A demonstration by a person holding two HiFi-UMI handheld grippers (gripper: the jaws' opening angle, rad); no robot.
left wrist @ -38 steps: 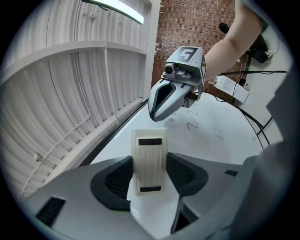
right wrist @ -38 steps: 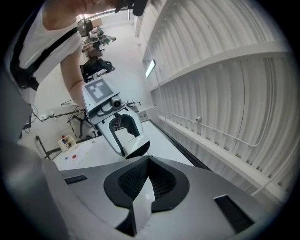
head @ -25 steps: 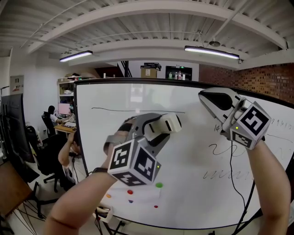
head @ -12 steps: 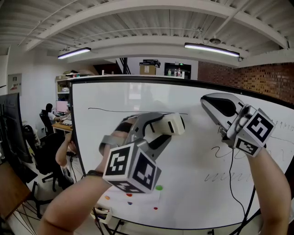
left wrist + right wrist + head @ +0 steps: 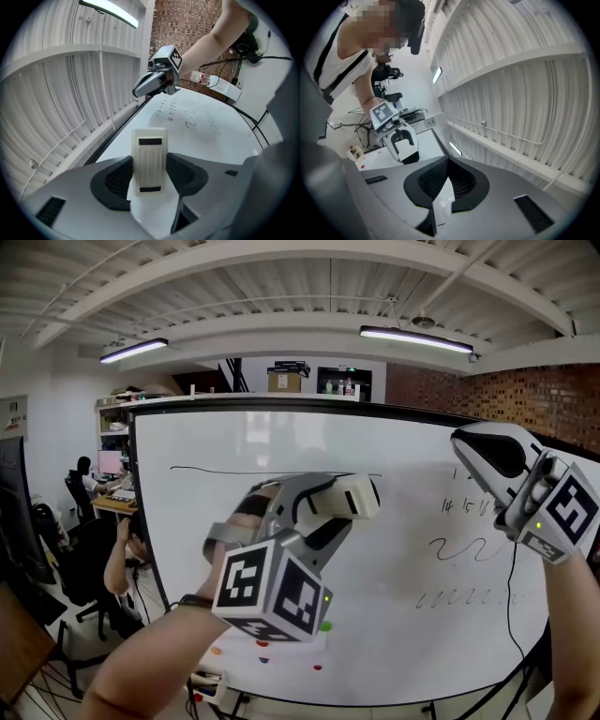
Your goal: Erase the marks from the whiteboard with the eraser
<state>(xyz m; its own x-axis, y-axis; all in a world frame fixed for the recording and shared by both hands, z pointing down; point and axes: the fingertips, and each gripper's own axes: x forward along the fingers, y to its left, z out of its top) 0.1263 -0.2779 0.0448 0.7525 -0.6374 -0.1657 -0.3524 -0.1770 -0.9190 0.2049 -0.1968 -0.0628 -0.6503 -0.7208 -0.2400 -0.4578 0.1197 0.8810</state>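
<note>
While the left gripper (image 5: 150,174) pinches the cream ribbed plastic eraser (image 5: 149,157), press it flat on the glossy white whiteboard (image 5: 394,615) | target: black pen marks (image 5: 466,549) at right | right gripper (image 5: 448,178): pressed together, empty.

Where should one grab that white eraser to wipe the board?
Probably across its two long sides, coming from its rear end, as the left gripper does: the eraser is a slim block, so this leaves its far end free toward the whiteboard.
</note>
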